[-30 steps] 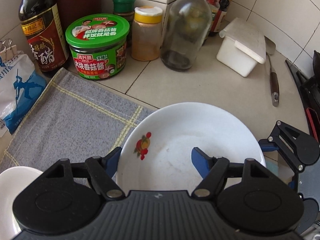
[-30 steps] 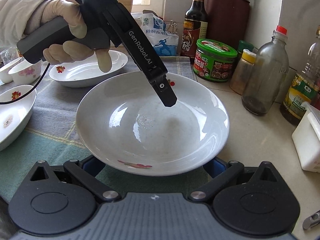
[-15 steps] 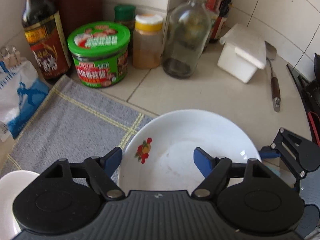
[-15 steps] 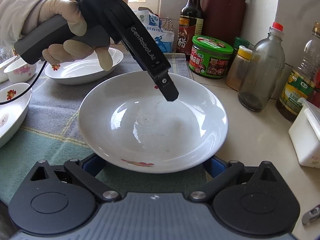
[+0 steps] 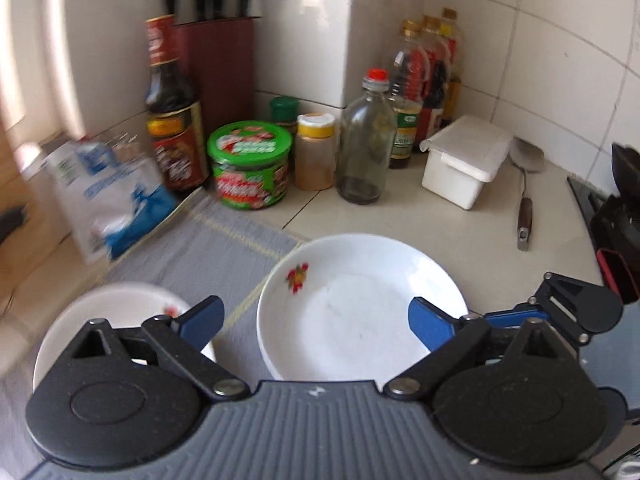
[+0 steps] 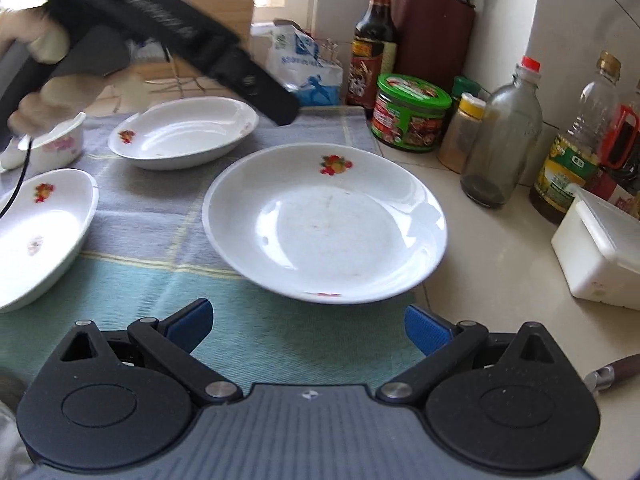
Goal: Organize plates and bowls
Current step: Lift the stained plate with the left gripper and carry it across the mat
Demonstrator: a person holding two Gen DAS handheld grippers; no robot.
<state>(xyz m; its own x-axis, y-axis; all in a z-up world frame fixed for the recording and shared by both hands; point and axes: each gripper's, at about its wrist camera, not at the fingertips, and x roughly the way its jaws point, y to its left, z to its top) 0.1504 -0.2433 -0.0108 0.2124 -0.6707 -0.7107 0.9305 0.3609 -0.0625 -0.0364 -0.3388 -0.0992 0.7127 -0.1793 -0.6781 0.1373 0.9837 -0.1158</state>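
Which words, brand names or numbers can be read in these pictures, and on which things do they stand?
Nothing reads clearly.
green-lidded jar: label blurred.
dark sauce bottle: label too small.
blue and white bag: print blurred.
oil bottle: label too small.
left gripper: white lettering smeared.

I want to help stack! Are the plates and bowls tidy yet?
Not yet. Nothing is stacked: the big plate sits alone on the cloth, two more plates and a small bowl lie apart. The right gripper and left gripper are open, holding nothing. All the stacking is left.
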